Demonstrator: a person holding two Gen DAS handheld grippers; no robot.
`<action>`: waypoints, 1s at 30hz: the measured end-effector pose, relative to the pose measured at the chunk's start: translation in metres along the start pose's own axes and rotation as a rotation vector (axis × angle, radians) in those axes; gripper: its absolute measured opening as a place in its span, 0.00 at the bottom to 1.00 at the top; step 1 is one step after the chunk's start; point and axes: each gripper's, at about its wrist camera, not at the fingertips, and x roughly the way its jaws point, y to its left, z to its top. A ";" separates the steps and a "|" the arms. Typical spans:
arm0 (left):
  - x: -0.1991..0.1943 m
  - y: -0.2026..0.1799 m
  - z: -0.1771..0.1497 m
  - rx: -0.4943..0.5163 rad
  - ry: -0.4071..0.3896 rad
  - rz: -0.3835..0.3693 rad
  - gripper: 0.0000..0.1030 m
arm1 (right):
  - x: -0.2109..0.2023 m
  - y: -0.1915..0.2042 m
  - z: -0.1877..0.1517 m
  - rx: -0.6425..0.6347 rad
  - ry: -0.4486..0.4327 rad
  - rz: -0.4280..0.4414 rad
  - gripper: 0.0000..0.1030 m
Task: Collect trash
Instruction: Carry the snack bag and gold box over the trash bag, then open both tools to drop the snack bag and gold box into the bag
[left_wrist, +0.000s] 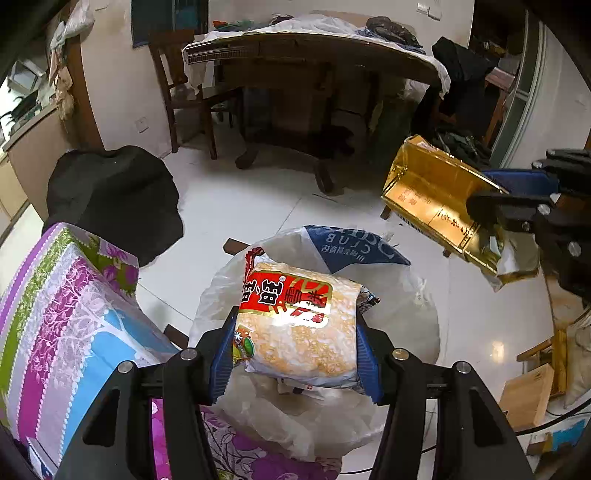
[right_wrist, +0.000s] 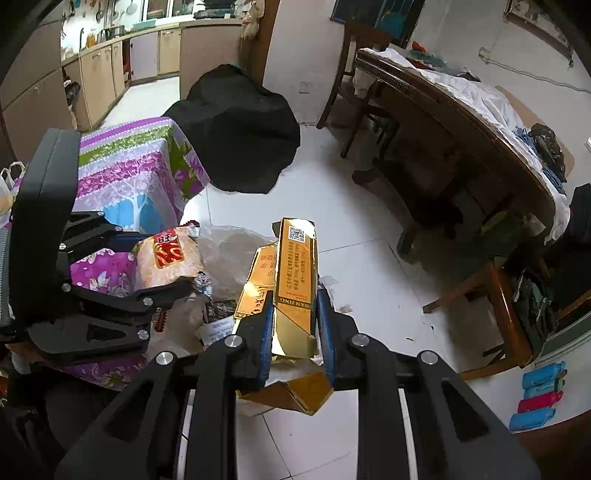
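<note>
Two pieces of rubbish were in hand at once, one in each gripper. The left gripper (left_wrist: 295, 347) pinched a rice-cracker packet (left_wrist: 295, 325) across its width, blue pads pressed into both sides, and held it directly above the open mouth of a translucent plastic bin bag (left_wrist: 402, 295) that stood on the white tiled floor (left_wrist: 258, 206). The right gripper (right_wrist: 295, 328) clamped a flattened gold carton (right_wrist: 295, 273) between jaws drawn fairly close, the carton sticking up and forward past the fingertips; from the left wrist view it hung off to the right of the bag, near but not yet over the opening. The step looked like the drop: the packet seemed ready for release, which would call only for the left jaws to spread while staying over the bag's mouth. The carton would then need carrying across above the opening, and probably tipping end-down, since its length could catch on the soft rim. Beside the bag stood a table under a purple floral cloth (left_wrist: 74, 314), its far side cut off by the frame. How full the bag was could not be judged, because the packet and the gripper covered most of its inside. The carton's lower end was crumpled and hidden behind the right fingers.
</note>
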 end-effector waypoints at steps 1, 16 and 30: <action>0.001 -0.001 0.000 0.005 0.002 0.017 0.56 | 0.002 -0.001 0.000 0.003 0.008 0.003 0.20; 0.008 -0.007 0.000 0.045 -0.004 0.133 0.56 | 0.019 0.004 0.000 -0.014 0.053 0.016 0.20; 0.015 -0.003 0.001 0.007 -0.021 0.181 0.82 | 0.036 0.002 0.004 0.021 0.063 0.053 0.24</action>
